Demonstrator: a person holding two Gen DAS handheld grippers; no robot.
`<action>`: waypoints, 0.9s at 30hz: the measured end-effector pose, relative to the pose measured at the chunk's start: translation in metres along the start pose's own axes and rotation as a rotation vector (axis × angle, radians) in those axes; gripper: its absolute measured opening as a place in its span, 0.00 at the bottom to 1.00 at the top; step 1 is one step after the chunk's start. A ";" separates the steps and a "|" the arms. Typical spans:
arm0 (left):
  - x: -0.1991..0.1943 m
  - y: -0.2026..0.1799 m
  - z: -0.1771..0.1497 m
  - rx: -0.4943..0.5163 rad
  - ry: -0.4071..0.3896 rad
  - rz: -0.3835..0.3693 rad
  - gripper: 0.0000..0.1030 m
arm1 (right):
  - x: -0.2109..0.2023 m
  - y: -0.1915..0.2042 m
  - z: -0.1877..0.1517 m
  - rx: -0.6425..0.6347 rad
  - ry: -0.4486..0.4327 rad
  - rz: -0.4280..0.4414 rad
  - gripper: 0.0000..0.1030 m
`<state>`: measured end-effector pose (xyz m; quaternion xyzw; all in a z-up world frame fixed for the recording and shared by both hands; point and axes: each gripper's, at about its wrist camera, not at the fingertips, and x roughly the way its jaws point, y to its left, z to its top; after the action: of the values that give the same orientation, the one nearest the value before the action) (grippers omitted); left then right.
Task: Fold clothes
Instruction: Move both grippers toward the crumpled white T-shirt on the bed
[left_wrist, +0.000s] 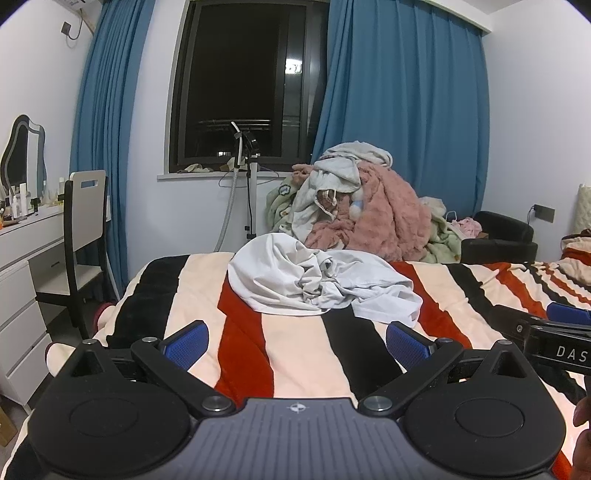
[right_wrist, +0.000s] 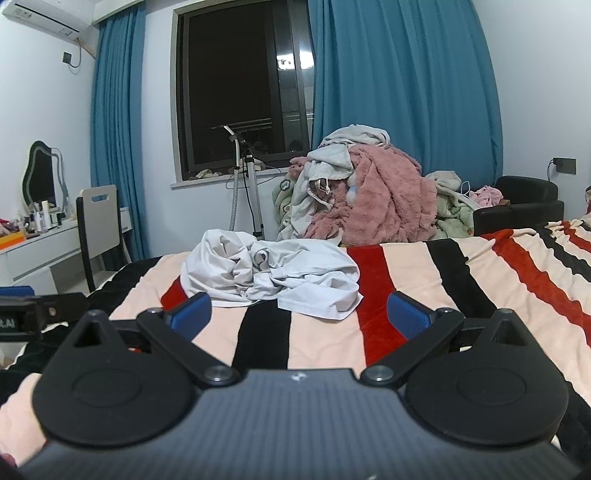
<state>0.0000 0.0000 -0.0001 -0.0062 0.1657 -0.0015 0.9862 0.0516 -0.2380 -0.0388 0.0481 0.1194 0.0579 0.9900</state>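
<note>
the left hand-held gripper (left_wrist: 297, 341) is held level with its 2 blue-padded fingers (left_wrist: 186, 347) spread wide, gripping nothing. the right hand-held gripper (right_wrist: 299, 314) sits just beside it, level too, fingers (right_wrist: 408, 314) equally wide apart and empty.

Shirt (left_wrist: 317, 280) on bed (left_wrist: 303, 350) — pile (left_wrist: 354, 199) behind.

You are in a home bedroom: a striped bed (left_wrist: 295, 354) lies under your tools, curtains (left_wrist: 402, 110) and window (left_wrist: 236, 85) ahead.
</note>
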 end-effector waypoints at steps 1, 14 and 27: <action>0.000 0.000 -0.001 0.001 0.000 0.000 1.00 | -0.001 0.001 0.000 -0.002 -0.006 -0.001 1.00; 0.002 -0.002 -0.006 0.007 0.012 0.000 1.00 | 0.000 -0.005 0.002 0.015 -0.020 -0.015 1.00; 0.004 -0.001 -0.007 0.004 0.017 0.006 1.00 | 0.000 -0.010 -0.001 0.045 -0.104 -0.076 1.00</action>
<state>0.0016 -0.0009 -0.0077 -0.0036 0.1741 0.0010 0.9847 0.0521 -0.2481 -0.0403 0.0687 0.0709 0.0149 0.9950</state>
